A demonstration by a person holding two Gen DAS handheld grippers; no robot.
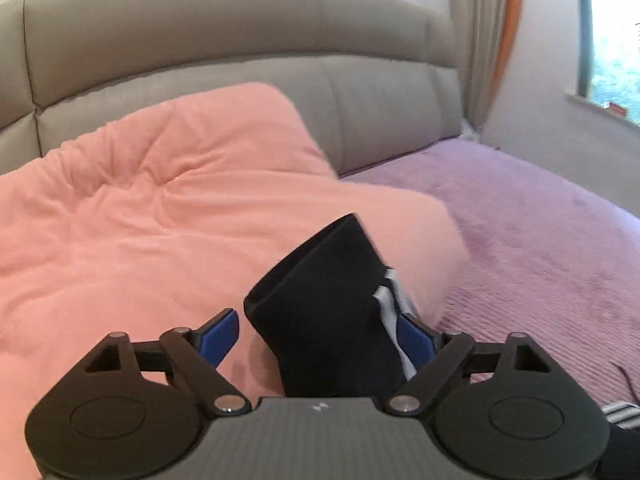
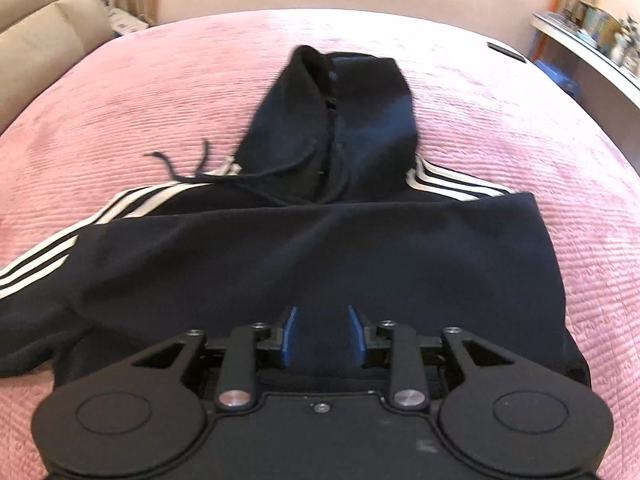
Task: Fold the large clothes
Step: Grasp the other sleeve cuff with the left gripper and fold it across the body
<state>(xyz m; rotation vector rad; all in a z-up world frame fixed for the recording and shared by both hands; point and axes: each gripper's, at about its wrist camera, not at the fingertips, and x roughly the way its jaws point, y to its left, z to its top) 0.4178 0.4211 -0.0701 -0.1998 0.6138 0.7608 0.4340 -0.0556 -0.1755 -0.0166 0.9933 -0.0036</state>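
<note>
A black hoodie (image 2: 312, 264) with white sleeve stripes lies on the pink bedspread (image 2: 120, 92), its hood (image 2: 332, 120) pointing away and its drawstrings loose at the left. My right gripper (image 2: 322, 334) is open just above the hoodie's near edge, with black cloth under the blue pads (image 2: 289, 336). In the left wrist view my left gripper (image 1: 316, 334) is open wide. The black sleeve cuff (image 1: 324, 300) with a white stripe stands between its fingers and leans on the right blue pad (image 1: 416, 340).
A pink quilt (image 1: 140, 220) is heaped against the grey padded headboard (image 1: 240, 52). The purple bedspread (image 1: 540, 240) runs right toward a curtain and window (image 1: 616, 40). A shelf with items (image 2: 592, 40) stands at the right, and a dark flat object (image 2: 505, 51) lies near the bed's far corner.
</note>
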